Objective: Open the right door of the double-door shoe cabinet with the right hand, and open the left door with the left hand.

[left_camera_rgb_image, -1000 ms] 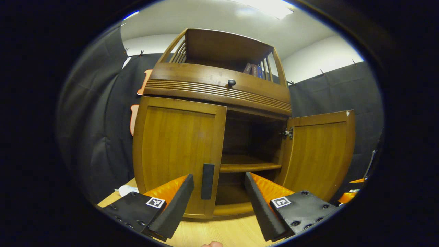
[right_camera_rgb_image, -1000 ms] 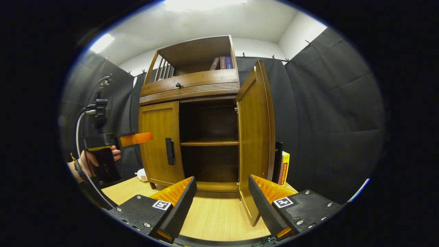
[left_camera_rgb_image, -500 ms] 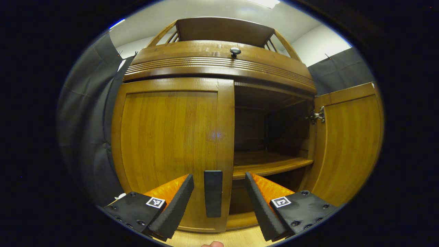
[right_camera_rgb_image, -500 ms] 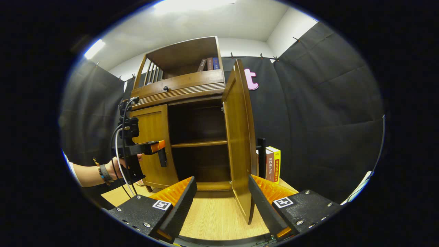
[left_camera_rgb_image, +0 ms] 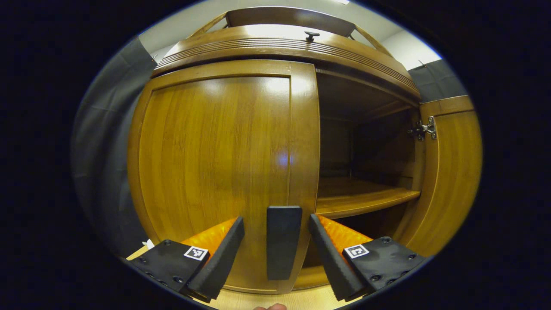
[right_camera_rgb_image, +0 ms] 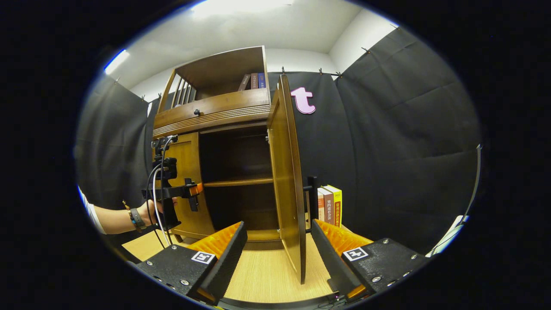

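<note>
The wooden shoe cabinet's left door (left_camera_rgb_image: pixel 215 163) is closed, and its black handle (left_camera_rgb_image: pixel 282 241) stands upright between the fingers of my left gripper (left_camera_rgb_image: pixel 275 254), which is open and not touching it. The right door (left_camera_rgb_image: pixel 450 172) stands swung open, showing the inner shelf (left_camera_rgb_image: pixel 361 199). In the right gripper view the right door (right_camera_rgb_image: pixel 286 181) is seen nearly edge-on, with its lower edge between the fingers of my open right gripper (right_camera_rgb_image: pixel 275 254). My left gripper (right_camera_rgb_image: pixel 189 191), held by a hand (right_camera_rgb_image: pixel 146 213), is at the left door (right_camera_rgb_image: pixel 185 181).
The cabinet stands on a light wooden table (right_camera_rgb_image: pixel 262 271). A drawer with a round knob (left_camera_rgb_image: pixel 310 34) sits above the doors. Books (right_camera_rgb_image: pixel 329 204) stand right of the cabinet behind the open door, and more books (right_camera_rgb_image: pixel 254 80) sit on the top shelf.
My left gripper has moved in toward the left door, so the handle now sits between its fingers. My right gripper has shifted right, and the open door looks more edge-on.
</note>
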Tool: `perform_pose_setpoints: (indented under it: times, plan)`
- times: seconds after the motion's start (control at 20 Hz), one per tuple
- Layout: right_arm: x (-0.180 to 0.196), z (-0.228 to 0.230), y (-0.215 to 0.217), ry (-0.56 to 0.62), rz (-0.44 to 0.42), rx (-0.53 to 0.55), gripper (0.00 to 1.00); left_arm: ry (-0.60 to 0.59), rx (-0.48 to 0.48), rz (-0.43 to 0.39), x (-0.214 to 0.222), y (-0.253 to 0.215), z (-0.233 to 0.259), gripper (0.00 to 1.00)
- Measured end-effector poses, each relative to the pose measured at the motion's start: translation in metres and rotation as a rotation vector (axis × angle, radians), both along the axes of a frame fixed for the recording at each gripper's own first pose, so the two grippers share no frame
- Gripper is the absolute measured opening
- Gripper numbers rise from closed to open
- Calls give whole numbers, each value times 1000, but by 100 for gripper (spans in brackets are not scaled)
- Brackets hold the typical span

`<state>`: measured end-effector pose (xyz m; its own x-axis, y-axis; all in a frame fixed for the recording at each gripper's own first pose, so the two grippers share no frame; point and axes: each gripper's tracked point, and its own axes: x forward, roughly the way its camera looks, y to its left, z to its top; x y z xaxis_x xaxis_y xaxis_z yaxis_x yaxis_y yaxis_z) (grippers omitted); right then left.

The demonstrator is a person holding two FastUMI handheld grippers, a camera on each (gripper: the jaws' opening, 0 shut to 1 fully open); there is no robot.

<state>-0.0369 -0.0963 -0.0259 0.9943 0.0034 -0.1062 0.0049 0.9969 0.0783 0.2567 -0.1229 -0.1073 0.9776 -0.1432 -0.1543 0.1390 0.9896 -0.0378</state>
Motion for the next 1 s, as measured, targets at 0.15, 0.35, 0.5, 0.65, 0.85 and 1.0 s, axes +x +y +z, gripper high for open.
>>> perform_pose_setpoints:
  times: [0.15,0.35,0.5,0.65,0.85,1.0]
  plan:
    - [5,-4,3,7,11,1,93,2,4,2,-1,0,-1,100]
    - [6,-5,11,11,30,-20,92,-10,4,0,0,-2,1,98]
    - [3,-11,16,24,42,-34,93,14,-20,-25,-3,-10,-6,83]
    - [-1,-13,18,33,43,-32,93,22,-25,-22,-6,-6,-13,51]
    - [-6,-15,20,38,40,-25,93,-10,35,-27,-7,-7,-11,34]
    - [-10,-16,22,43,42,-30,93,46,-23,-70,-15,-8,-13,29]
